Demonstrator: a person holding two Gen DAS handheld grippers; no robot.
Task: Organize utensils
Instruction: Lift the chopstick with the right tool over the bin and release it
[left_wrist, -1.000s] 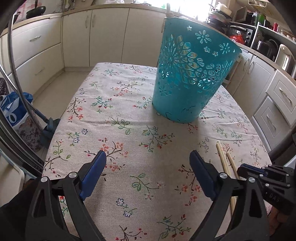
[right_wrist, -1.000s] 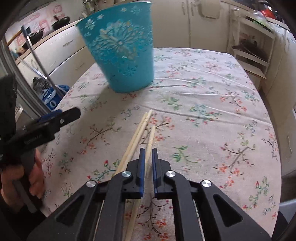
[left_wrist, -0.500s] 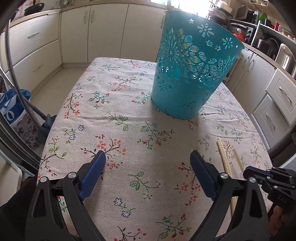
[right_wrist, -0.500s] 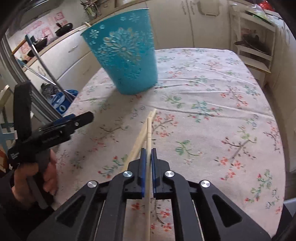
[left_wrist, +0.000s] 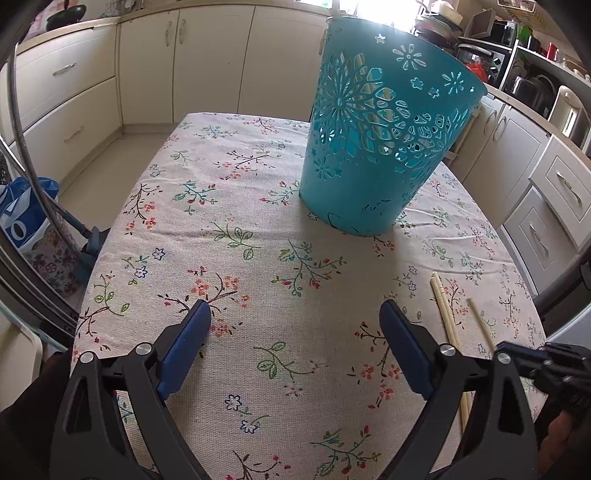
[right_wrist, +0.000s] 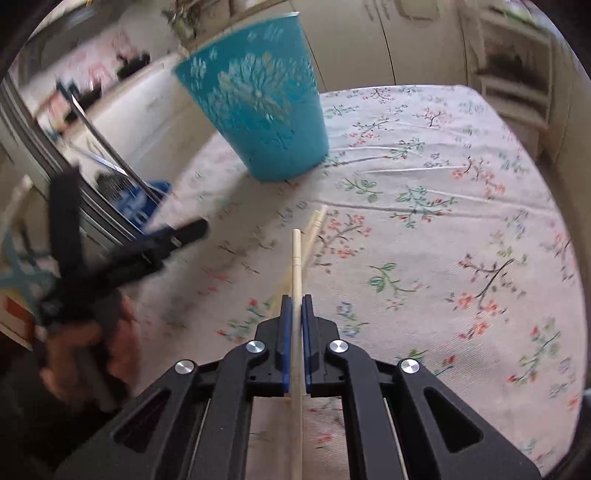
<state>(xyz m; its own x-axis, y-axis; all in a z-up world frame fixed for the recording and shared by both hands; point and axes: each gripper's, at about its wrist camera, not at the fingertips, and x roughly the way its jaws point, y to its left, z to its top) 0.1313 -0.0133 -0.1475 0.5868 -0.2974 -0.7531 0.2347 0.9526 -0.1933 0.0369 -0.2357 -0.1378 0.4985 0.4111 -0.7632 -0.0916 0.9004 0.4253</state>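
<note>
A teal cut-out basket (left_wrist: 384, 147) (right_wrist: 262, 107) stands upright on the floral tablecloth (left_wrist: 258, 258). My right gripper (right_wrist: 294, 301) is shut on one pale wooden chopstick (right_wrist: 296, 258), whose tip sticks out forward toward the basket and is lifted off the cloth. Two more chopsticks (right_wrist: 314, 230) (left_wrist: 445, 314) lie on the cloth just beyond and below it. The held chopstick (left_wrist: 480, 325) shows in the left wrist view at the right edge, above the right gripper's black tip. My left gripper (left_wrist: 295, 317) hovers open over bare cloth, nothing between its blue pads.
Cream kitchen cabinets (left_wrist: 207, 62) surround the table. A blue bag (left_wrist: 22, 218) and a metal frame sit on the floor to the left. Appliances and shelves (left_wrist: 517, 55) crowd the counter at the right. A hand (right_wrist: 85, 354) holds the left gripper's handle.
My right gripper closed on one chopstick and raised it off the cloth, turning a little toward the basket. The left gripper stayed where it was, open.
</note>
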